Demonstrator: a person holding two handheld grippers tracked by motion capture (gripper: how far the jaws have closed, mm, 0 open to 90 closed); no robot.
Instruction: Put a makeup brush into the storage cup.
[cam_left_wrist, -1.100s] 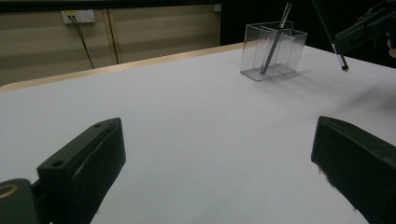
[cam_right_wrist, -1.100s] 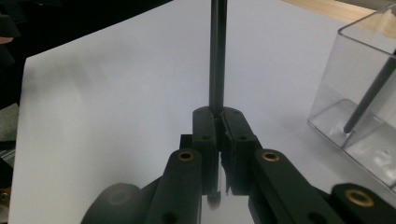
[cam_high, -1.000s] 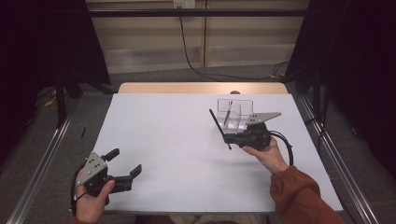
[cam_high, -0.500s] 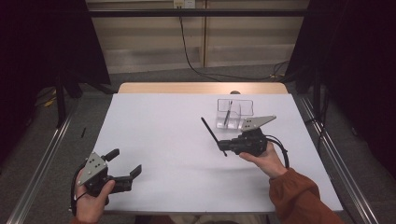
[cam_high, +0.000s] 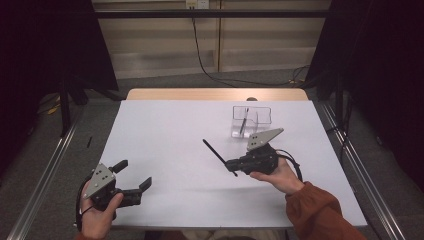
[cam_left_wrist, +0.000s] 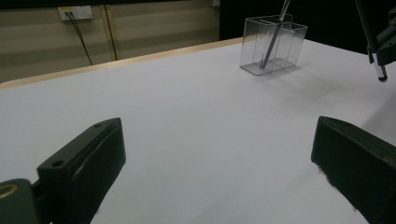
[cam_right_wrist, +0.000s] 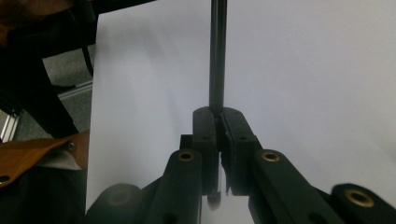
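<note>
Black pen (cam_right_wrist: 217, 56) tip beyond top edge

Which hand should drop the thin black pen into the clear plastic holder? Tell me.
Right. Its gripper already clamps the thin black pen beside the clear plastic holder; the left gripper sits open, far off.

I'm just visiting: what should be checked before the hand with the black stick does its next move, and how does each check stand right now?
1. Right gripper shut on the black pen: ok.
2. Pen clamped between both jaws, seen in the right gripper view: ok.
3. Clear plastic holder standing upright on the white table: ok.
4. Room left in the holder beside the grey pen already in it: ok.
5. Left gripper open and away from the holder: ok.
6. Which end of the black pen is its tip: cannot tell.
</note>
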